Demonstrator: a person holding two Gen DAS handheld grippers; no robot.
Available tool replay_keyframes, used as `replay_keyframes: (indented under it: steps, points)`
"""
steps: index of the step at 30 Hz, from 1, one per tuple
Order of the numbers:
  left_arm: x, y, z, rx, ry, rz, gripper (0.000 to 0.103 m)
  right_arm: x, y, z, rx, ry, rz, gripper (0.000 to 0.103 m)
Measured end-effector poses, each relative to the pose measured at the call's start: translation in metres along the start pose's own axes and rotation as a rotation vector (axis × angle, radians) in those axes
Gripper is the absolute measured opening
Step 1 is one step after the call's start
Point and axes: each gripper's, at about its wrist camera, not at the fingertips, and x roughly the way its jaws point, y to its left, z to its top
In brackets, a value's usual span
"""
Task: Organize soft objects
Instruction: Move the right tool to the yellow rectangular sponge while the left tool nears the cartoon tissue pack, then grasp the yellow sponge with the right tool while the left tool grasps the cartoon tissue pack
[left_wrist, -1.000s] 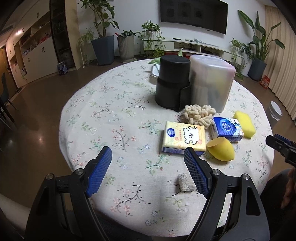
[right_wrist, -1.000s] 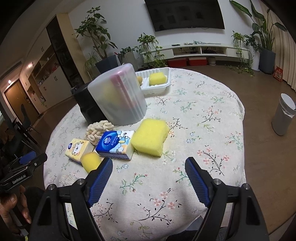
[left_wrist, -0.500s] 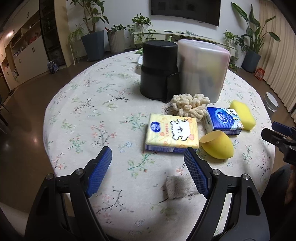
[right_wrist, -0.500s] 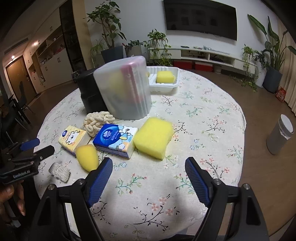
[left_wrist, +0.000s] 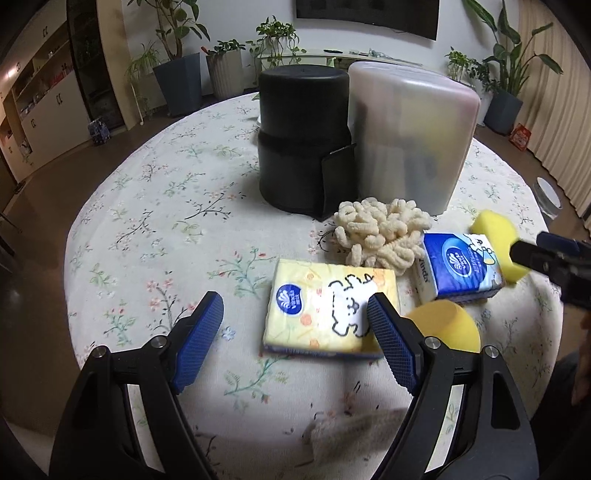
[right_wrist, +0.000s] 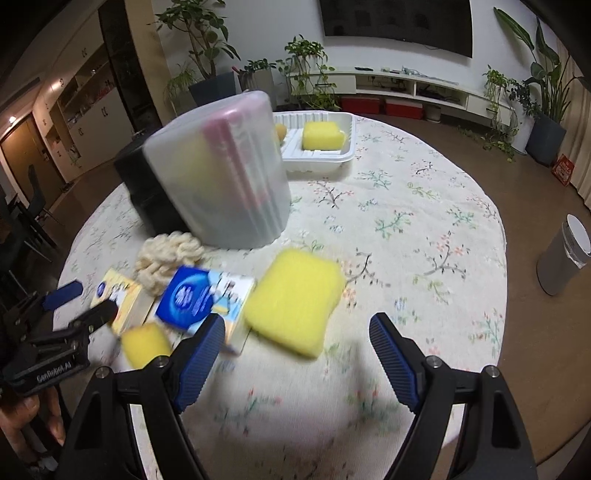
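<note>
**Both tools held apart above the soft items on the floral tabletop**

The left tool (left_wrist: 295, 325) is seen with its blue-padded jaws spread wide and nothing gripped; its jaws have just been opening a little further. Its right pad overlaps, in the view, the yellow tissue pack (left_wrist: 328, 314), which lies flat near the tabletop's (left_wrist: 155, 206) near edge. A round blue logo and a black-outlined cartoon figure are printed on that pack; the logo's lettering is too small to be read. Just beside it, towards the right edge, a yellow rounded sponge piece (left_wrist: 450, 328) is seen, and behind that a blue tissue pack (left_wrist: 461, 266) on which "Vinda" can be made out along the side. A cream chenille bundle (left_wrist: 380, 236) lies touching or nearly touching both packs. A small beige scrap (left_wrist: 351, 435) sits at the near edge between the left tool's arms.

The right tool (right_wrist: 297, 350) is likewise held apart and empty, above the large yellow sponge (right_wrist: 295, 299), which lies beside the blue pack. "GenRobot.AI" is read on the body of the left tool in the right wrist view.

Towards the tabletop's middle a black cylindrical container (left_wrist: 306, 140) and a frosted plastic bin (left_wrist: 410, 136) stand touching. At the far edge a white tray (right_wrist: 317, 162) holds another yellow sponge (right_wrist: 323, 134).
</note>
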Motion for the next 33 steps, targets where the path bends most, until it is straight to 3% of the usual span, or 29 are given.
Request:
replay_keyframes:
  steps: [6,18,23,33]
  points:
    - [0.006,-0.002,0.003,0.005,0.003,0.013,0.094,0.021,-0.009,0.019,0.053,0.038,-0.016,0.083]
    - [0.003,-0.001,0.001,-0.003,0.012,0.062,0.097,0.037,-0.007,0.016,0.076,0.080,0.007,0.085]
    - [0.005,-0.004,0.004,-0.014,0.029,0.017,0.098,0.041,-0.010,0.018,0.093,0.084,0.027,0.085]
    - [0.015,-0.016,0.006,0.043,0.032,-0.002,0.100,0.041,-0.012,0.018,0.106,0.073,0.047,0.085]
